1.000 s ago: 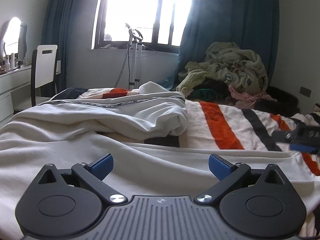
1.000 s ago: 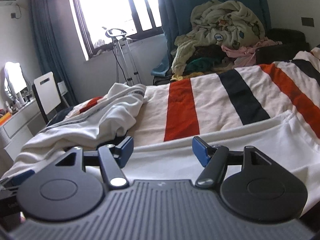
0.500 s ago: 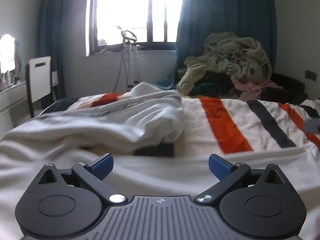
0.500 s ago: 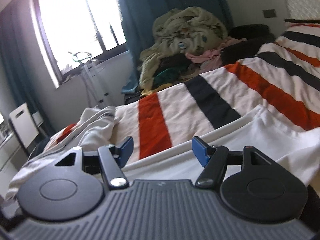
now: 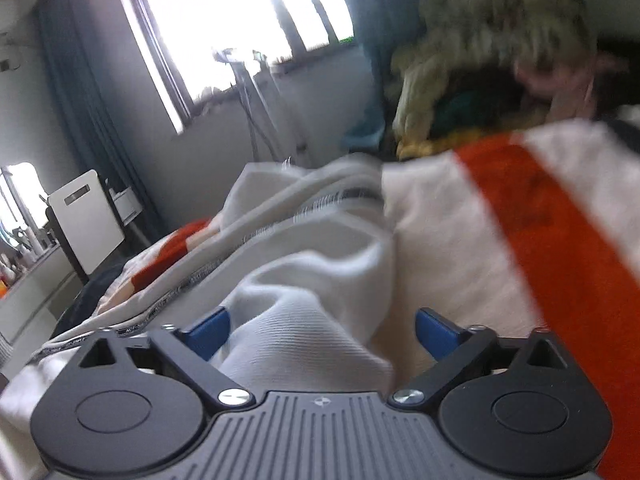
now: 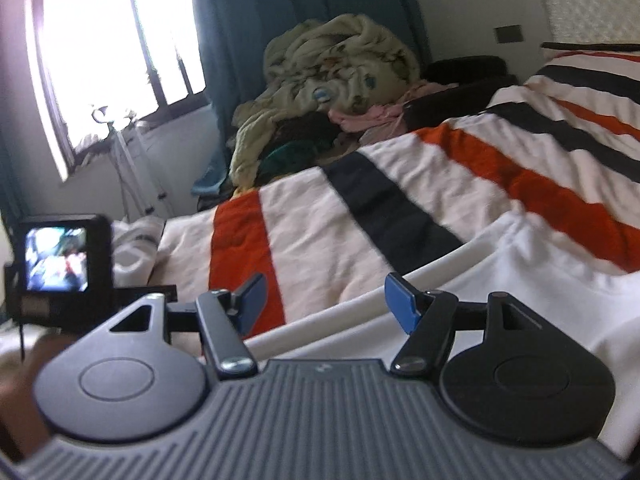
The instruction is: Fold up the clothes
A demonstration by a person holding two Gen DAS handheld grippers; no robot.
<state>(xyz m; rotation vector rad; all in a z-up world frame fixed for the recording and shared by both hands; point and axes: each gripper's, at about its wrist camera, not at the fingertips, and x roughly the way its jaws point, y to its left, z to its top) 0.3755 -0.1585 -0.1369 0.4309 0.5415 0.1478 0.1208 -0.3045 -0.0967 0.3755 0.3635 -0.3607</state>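
The left gripper [image 5: 322, 330] is spread wide, a bunched fold of the white garment [image 5: 316, 280] rising between its blue pads but not pinched. The right gripper [image 6: 324, 300] is also spread, hovering over the garment's flat white edge [image 6: 500, 280], which lies on the striped blanket [image 6: 320, 220]. Beyond the blanket sits a clothes pile [image 6: 332, 68], then the window [image 6: 108, 48]. The left view is blurred.
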